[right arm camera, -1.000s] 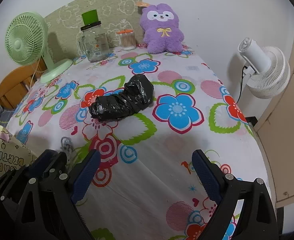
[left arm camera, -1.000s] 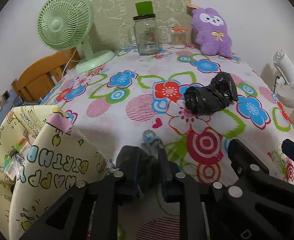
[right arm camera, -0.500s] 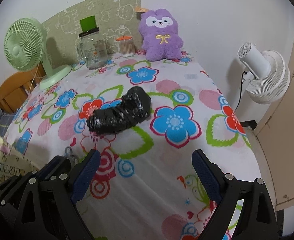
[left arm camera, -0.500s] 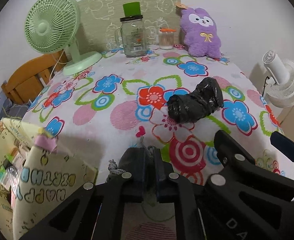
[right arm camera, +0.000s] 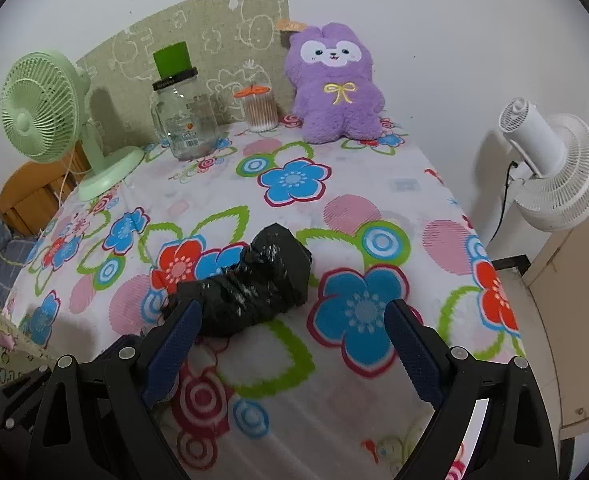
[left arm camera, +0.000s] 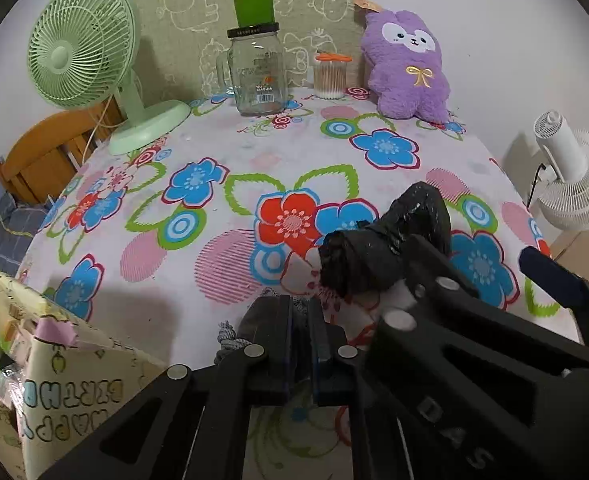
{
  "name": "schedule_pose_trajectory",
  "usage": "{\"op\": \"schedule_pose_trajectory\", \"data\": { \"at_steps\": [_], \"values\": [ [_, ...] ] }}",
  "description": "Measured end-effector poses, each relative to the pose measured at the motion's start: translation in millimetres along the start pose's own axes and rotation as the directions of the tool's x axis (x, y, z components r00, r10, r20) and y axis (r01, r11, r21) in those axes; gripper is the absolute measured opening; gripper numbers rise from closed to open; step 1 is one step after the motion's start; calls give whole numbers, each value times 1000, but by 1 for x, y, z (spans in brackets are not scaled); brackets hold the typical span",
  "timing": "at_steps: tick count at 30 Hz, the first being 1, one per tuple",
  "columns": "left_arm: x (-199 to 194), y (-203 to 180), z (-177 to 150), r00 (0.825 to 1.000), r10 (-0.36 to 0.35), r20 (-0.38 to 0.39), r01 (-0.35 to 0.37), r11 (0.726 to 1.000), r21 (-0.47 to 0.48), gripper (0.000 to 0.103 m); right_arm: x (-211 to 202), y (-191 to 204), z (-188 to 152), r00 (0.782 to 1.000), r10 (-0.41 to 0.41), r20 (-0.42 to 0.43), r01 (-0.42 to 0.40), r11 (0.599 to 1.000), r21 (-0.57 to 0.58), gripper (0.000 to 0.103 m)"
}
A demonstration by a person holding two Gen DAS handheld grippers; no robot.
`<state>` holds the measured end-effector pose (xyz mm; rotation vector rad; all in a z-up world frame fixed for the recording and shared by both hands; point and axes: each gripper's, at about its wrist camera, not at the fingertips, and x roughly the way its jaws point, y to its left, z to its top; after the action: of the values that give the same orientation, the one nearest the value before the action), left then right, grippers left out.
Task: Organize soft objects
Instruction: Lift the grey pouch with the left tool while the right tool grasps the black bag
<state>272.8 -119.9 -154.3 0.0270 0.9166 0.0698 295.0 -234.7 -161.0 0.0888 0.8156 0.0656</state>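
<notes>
On the floral tablecloth (right arm camera: 374,184) lies a crinkled, glossy black bundle (right arm camera: 254,284); left gripper (left arm camera: 300,312) clenched, right gripper (right arm camera: 290,344) released.

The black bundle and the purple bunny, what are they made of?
Black bundle: looks like thin plastic film, glossy and crinkled, with bright glints on the folds. Purple bunny: looks like plush fabric, matte and fuzzy at the edges, with a stitched yellow bow.

Both grippers are black plastic frames with round silver screw heads. The right gripper (right arm camera: 290,344) has dark blue textured pads (right arm camera: 412,354); the left gripper (left arm camera: 300,320) shows thin blue edges.
</notes>
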Motion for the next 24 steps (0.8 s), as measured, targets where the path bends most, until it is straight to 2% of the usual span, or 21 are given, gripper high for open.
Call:
{"op": "schedule_pose_trajectory", "data": {
  "at_steps": [2,5,7,9,11,12,14,15,19,24],
  "values": [
    [4,1,2,1000,4,-4,-4,1000,-13,3,7,1,3,1000,9,1,-9,1000,-10,94],
    [9,2,4,1000,15,-6,-15,1000,-21,3,16,3,5,999,32,-17,-33,999,-27,85],
    [13,2,4,1000,29,-12,-30,1000,-10,3,25,4,5,997,49,-53,-51,998,-36,69],
    [15,1,3,999,36,-11,-36,999,-2,3,34,4,3,993,74,-97,-77,997,-27,62],
    [17,1,2,999,43,-5,-43,999,9,3,39,4,1,992,60,-114,-65,997,-37,53],
    [17,1,2,999,44,-4,-44,999,9,3,40,5,0,992,54,-117,-60,997,-46,41],
    [18,2,1,999,42,-4,-42,999,8,3,42,6,0,990,55,-133,-62,997,-55,32],
    [18,1,2,999,43,-3,-43,999,11,3,42,7,0,989,49,-136,-58,996,-62,23],
    [18,0,1,999,46,1,-46,999,16,3,39,9,-1,991,24,-133,-35,996,-83,16],
    [13,-1,-1,999,33,1,-33,999,18,3,29,8,-3,993,22,-119,-31,997,-76,14]
  ]
}}
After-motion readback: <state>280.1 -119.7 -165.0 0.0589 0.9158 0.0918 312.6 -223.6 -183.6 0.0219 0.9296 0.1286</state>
